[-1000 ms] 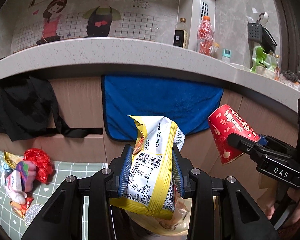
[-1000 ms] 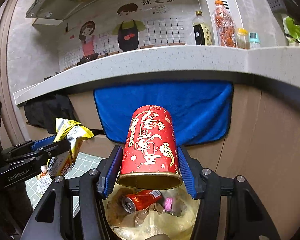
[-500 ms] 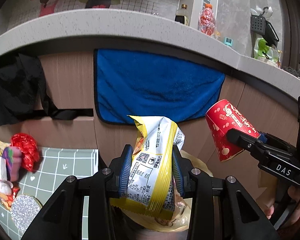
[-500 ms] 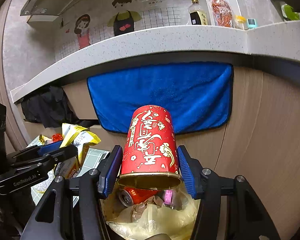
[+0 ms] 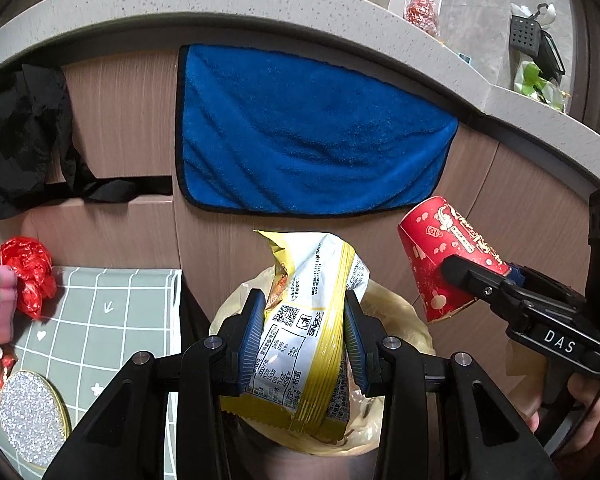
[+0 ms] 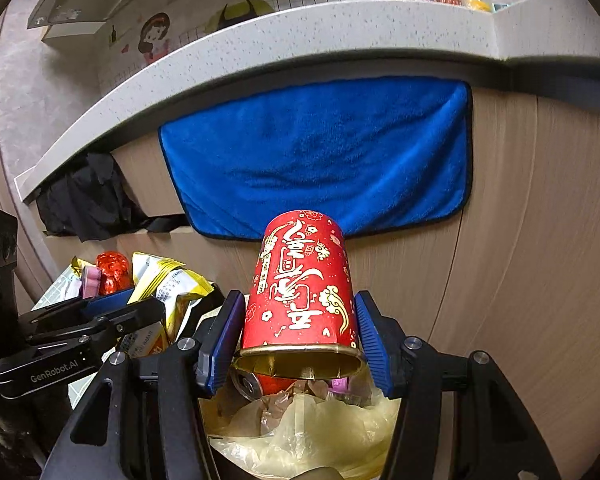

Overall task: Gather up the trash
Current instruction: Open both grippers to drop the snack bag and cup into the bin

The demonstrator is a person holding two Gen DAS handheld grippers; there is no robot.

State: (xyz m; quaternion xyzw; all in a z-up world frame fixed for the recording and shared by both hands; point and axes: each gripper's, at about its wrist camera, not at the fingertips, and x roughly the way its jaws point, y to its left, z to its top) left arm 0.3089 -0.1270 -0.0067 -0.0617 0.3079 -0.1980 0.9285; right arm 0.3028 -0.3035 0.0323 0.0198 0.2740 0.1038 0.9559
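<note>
the left tool (image 5: 305, 340) is clamped on a crinkled yellow-and-white foil snack packet (image 5: 306, 320), held upright above a bin lined with a thin translucent yellowish bag (image 6: 320, 432). the right tool (image 6: 298, 338) pinches a red paper cup (image 6: 300, 292) printed with gold characters, mouth toward the camera, over the same bag, where a red can (image 6: 260, 384) lies. a fuzzy blue towel (image 5: 308, 136) hangs behind on the wood-grain cabinet front.

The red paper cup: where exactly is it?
The red paper cup sits between the right gripper fingers, mouth down over the trash bag.
</note>
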